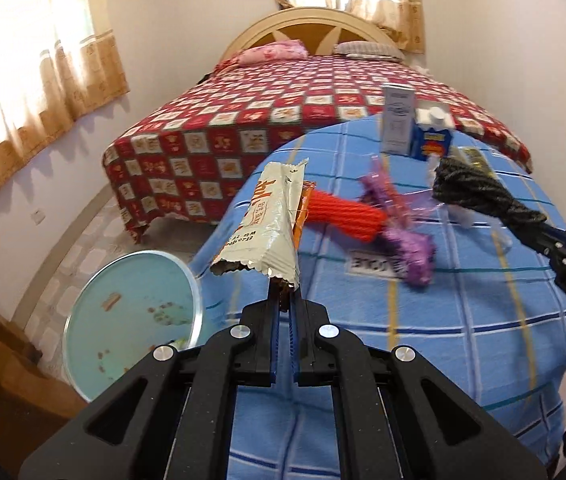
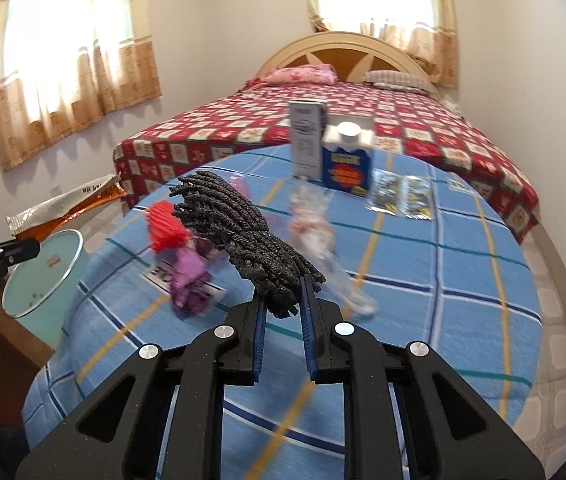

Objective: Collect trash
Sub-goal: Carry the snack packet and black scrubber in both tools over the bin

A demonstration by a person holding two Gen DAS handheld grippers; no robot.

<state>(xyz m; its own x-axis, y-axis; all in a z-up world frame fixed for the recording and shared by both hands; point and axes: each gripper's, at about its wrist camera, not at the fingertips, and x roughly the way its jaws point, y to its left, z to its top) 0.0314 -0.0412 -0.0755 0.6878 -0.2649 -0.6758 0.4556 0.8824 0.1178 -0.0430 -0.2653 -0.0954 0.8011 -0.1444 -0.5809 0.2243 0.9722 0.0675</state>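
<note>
My left gripper (image 1: 285, 294) is shut on the bottom end of a silver and orange snack wrapper (image 1: 263, 228), held up over the table's left edge. The same wrapper (image 2: 67, 206) shows at the left of the right wrist view. Below it on the floor stands a pale blue bin (image 1: 135, 320) with scraps inside. My right gripper (image 2: 283, 300) is shut on a dark grey skein of yarn (image 2: 239, 232), lifted above the blue checked tablecloth (image 2: 443, 280). That skein (image 1: 479, 196) hangs at the right in the left wrist view.
On the table lie a red skein (image 1: 347, 216), a purple skein (image 1: 407, 240), clear plastic wrap (image 2: 319, 224), two small sachets (image 2: 401, 196), a grey carton (image 2: 307, 140) and a blue carton (image 2: 347, 164). Behind stands a bed (image 1: 283, 112) with a red checked cover.
</note>
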